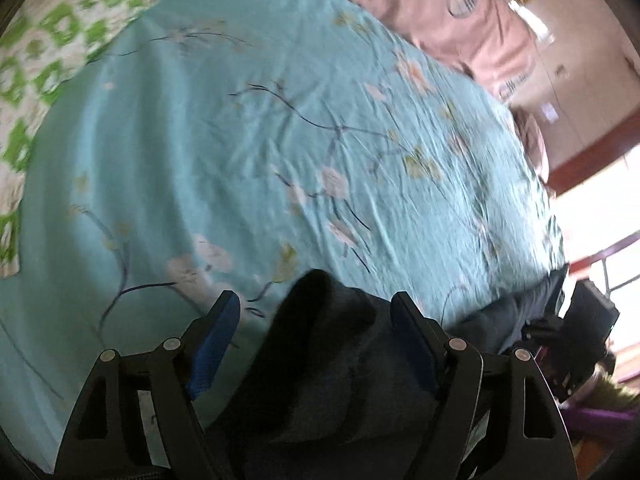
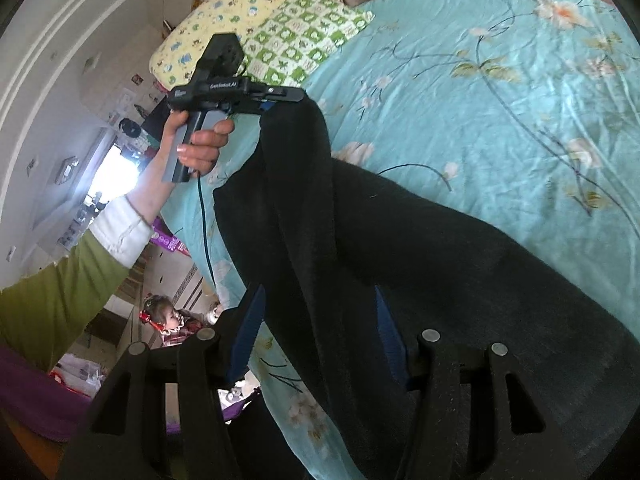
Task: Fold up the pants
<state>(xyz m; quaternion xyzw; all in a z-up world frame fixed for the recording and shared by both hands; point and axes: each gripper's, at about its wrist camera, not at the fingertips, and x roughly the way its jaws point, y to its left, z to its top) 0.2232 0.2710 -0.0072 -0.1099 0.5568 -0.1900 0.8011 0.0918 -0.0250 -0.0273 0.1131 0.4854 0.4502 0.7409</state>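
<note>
The pants (image 2: 360, 240), dark and heavy, hang in a long fold above the bed (image 2: 500, 120), strung between the two tools, one end lifted toward the pillows and the rest draped low across the turquoise flowered sheet. The person's left arm reaches out in a green sleeve (image 2: 52, 300) with a white cuff, the left hand (image 2: 200, 144) wrapped round the grip of the left hand-held gripper (image 1: 316, 320); its blue pads stand well apart with a dark bunch of cloth loose between them. The right hand-held gripper (image 2: 316, 320) has cloth running between its pads, but whether they pinch it is hard to tell. A green checked pillow (image 2: 296, 36) and a yellow pillow (image 2: 224, 20) lie at the bed's head.
</note>
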